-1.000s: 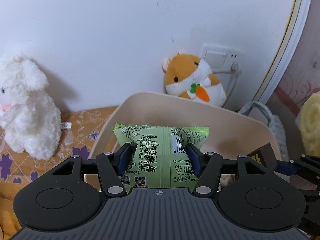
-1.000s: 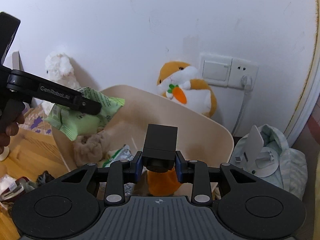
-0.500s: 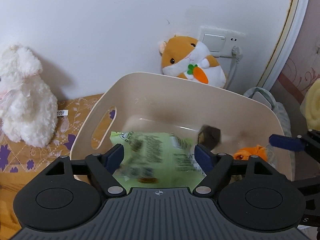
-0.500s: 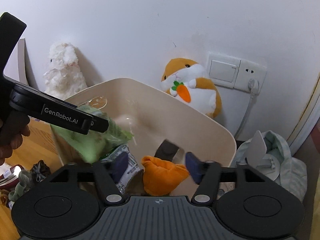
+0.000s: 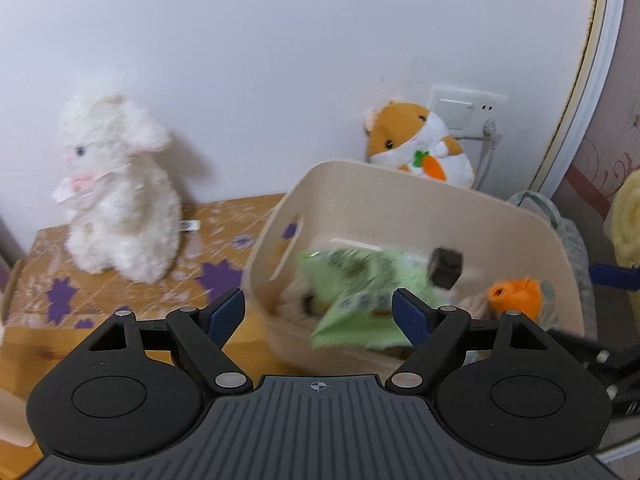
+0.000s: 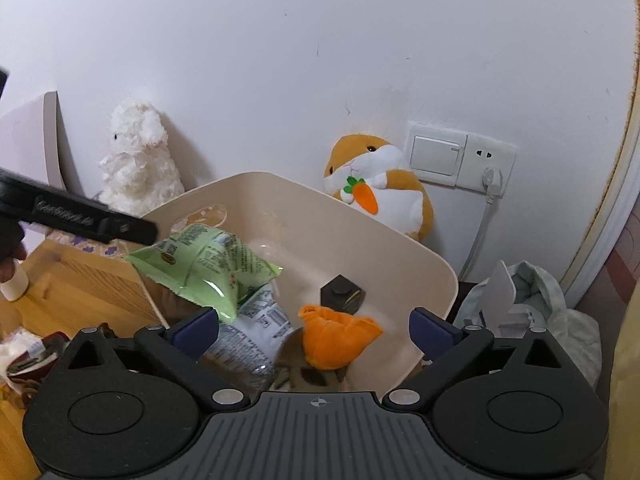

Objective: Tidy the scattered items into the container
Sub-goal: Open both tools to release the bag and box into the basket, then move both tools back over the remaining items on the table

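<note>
A beige plastic bin [image 5: 360, 184] [image 6: 380, 240] holds a green snack packet [image 5: 360, 292] [image 6: 204, 264], a small black box [image 5: 446, 266] [image 6: 340, 288], an orange cloth pouch [image 5: 516, 296] [image 6: 336, 332] and a silver printed packet [image 6: 256, 328]. My left gripper [image 5: 318, 314] is open and empty, at the bin's near left rim; its arm [image 6: 80, 216] shows in the right wrist view. My right gripper [image 6: 314, 328] is open and empty above the bin's near side.
A white plush rabbit [image 5: 116, 196] sits on the patterned wooden surface [image 5: 224, 240] left of the bin. An orange hamster plush [image 6: 380, 188] leans on the wall behind it, by a wall socket [image 6: 488, 160]. A cloth bundle [image 6: 532, 300] lies right of the bin. Small clutter [image 6: 36, 352] lies at lower left.
Both grippers opened. The green packet dropped from the left one and the black box from the right one into the bin. The left gripper drew back leftward.
</note>
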### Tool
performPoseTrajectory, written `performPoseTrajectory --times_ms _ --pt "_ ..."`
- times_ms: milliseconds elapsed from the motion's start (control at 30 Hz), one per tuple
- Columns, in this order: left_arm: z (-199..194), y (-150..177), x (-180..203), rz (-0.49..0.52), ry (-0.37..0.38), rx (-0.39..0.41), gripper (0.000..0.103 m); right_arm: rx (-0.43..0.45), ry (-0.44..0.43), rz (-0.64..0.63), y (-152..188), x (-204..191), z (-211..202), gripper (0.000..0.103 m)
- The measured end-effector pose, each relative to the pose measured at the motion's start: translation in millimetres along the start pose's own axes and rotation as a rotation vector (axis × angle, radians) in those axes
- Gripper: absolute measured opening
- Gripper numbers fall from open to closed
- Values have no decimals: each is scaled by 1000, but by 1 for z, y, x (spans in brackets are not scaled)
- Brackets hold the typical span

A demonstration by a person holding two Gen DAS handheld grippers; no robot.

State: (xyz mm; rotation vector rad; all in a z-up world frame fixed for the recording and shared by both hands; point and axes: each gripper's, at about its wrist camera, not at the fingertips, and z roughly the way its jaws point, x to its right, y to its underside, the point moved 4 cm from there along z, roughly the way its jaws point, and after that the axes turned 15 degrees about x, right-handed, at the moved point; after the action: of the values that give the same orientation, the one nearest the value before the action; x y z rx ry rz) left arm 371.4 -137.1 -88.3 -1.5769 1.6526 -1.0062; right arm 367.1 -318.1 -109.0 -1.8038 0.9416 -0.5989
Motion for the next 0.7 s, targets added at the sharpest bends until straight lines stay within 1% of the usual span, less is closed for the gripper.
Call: performPoseTrajectory --times_ms 133,233,367,467,533,700 --pt "-17 12 -26 -9 -12 -33 82 9 -6 -13 4 -12 -10 103" --pt "-29 23 -49 -16 -27 -58 82 13 -29 -32 7 -22 -17 103" --pt "-44 39 -73 -40 -54 -93 82 2 -89 -69 15 -39 -26 103" --pt "-55 51 -86 -51 -57 -118 82 -13 -139 -98 23 -52 -33 103" --pt "-62 60 -90 -36 -59 -134 82 -21 -162 -125 29 -59 -37 103" --pt "-74 83 -91 54 -32 -194 82 -90 -220 -163 51 -73 -40 103"
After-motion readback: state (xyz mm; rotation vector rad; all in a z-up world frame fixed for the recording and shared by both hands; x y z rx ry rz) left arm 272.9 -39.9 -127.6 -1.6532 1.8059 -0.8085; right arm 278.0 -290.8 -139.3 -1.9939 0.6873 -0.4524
